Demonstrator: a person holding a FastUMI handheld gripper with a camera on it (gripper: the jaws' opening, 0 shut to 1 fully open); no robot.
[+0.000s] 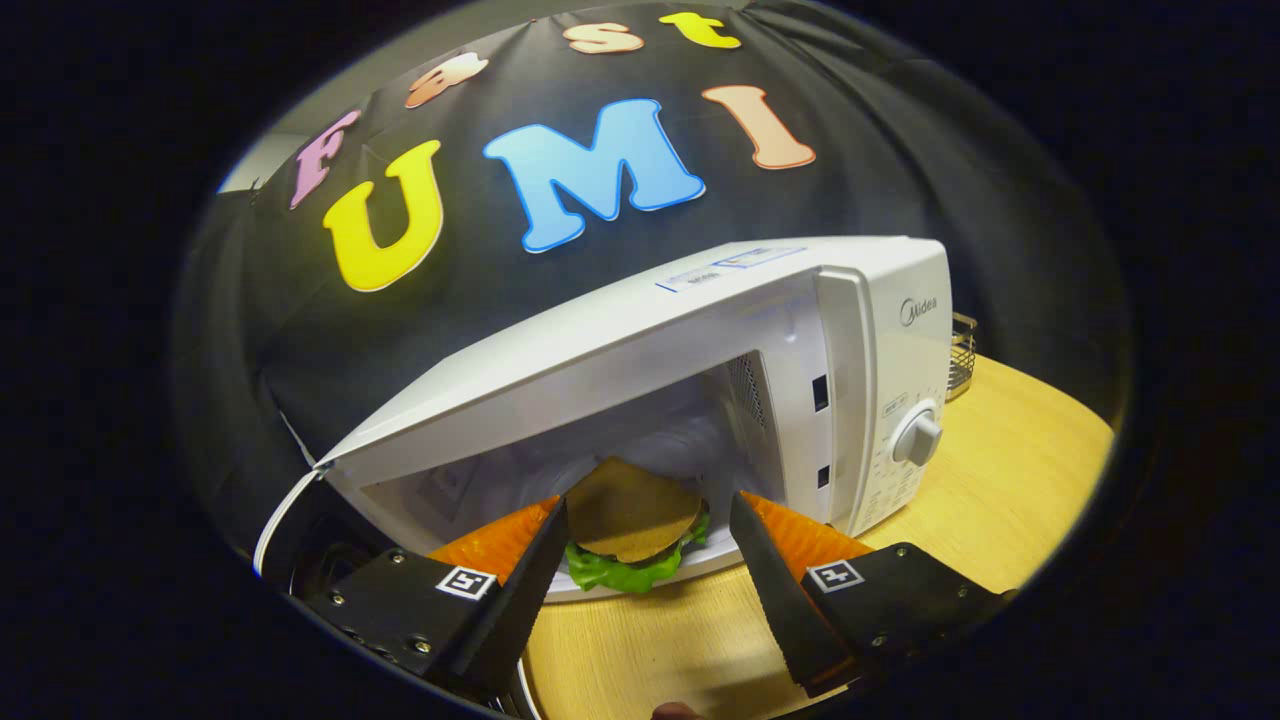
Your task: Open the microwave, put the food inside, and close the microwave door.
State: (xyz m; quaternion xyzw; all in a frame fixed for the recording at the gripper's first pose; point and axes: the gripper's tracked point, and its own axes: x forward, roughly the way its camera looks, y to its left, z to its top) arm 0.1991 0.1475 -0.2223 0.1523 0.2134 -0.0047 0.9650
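Tongs (648, 545) apart, gripping nothing. The brown-bun sandwich with green lettuce (632, 530) sits just ahead between my fingers, inside the white boxy microwave (720, 360). Door open at near left. I judge food placed; closing the door remains.

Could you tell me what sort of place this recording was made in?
Probably a staged recording booth set up as a small kitchen corner: a white microwave stands open on a wooden table, black cloth hangs behind, and the open tool flanks a sandwich.
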